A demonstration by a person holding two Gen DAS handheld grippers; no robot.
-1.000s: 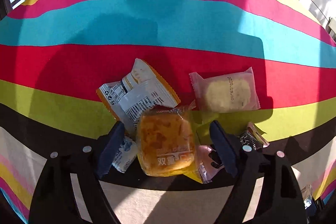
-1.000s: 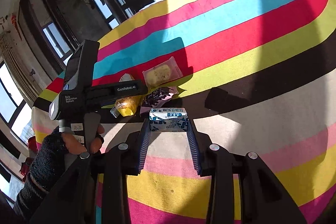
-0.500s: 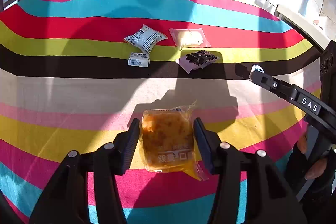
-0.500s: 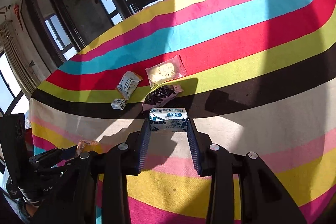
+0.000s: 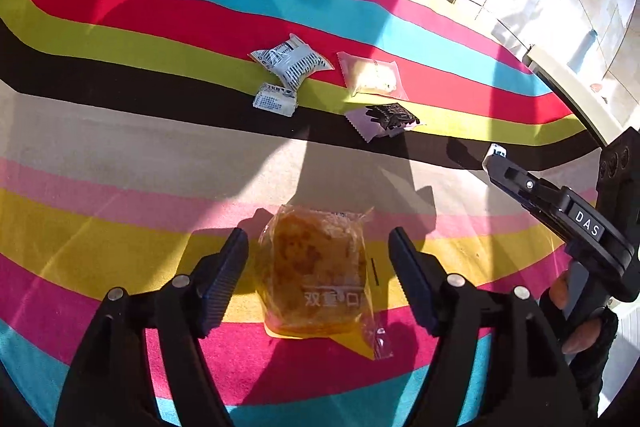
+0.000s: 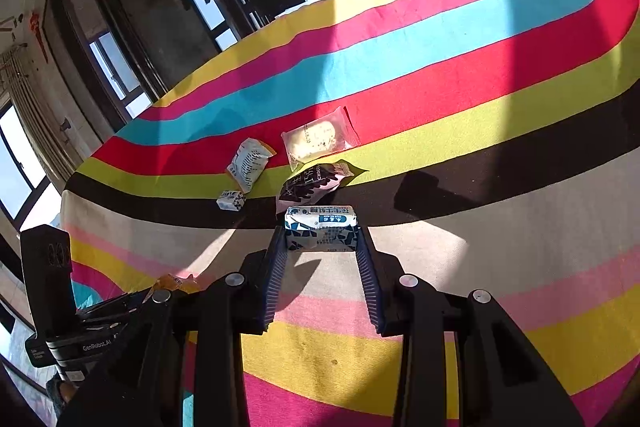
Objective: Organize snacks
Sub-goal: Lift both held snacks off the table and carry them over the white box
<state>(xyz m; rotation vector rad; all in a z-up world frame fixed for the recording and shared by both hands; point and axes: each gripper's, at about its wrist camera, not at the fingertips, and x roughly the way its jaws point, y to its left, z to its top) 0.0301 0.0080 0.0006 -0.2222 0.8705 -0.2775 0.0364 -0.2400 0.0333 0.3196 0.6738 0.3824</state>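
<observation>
Left wrist cam sits just behind the left gripper [image 5: 318,267], tilted steeply down at the striped cloth [image 5: 120,155], close to it; the right gripper [image 5: 494,157] juts in from the right edge. Right wrist cam looks along the right gripper's fingers [image 6: 276,267] at a shallower tilt, taking in windows [image 6: 116,71] beyond the cloth (left gripper body at lower left). Both views share the cluster of snack packets [image 5: 290,61] mid-cloth, seen from diff. sides.

Right wrist view: orange bread packet [image 6: 173,283] mostly hidden behind the left gripper's [image 6: 120,301] black body, only a crinkled corner showing. Print on the small white packet [image 6: 231,200] beyond it is too small to read. Left wrist view: gloved hand [image 5: 580,327] right of the bread packet cut off by the picture edge.
</observation>
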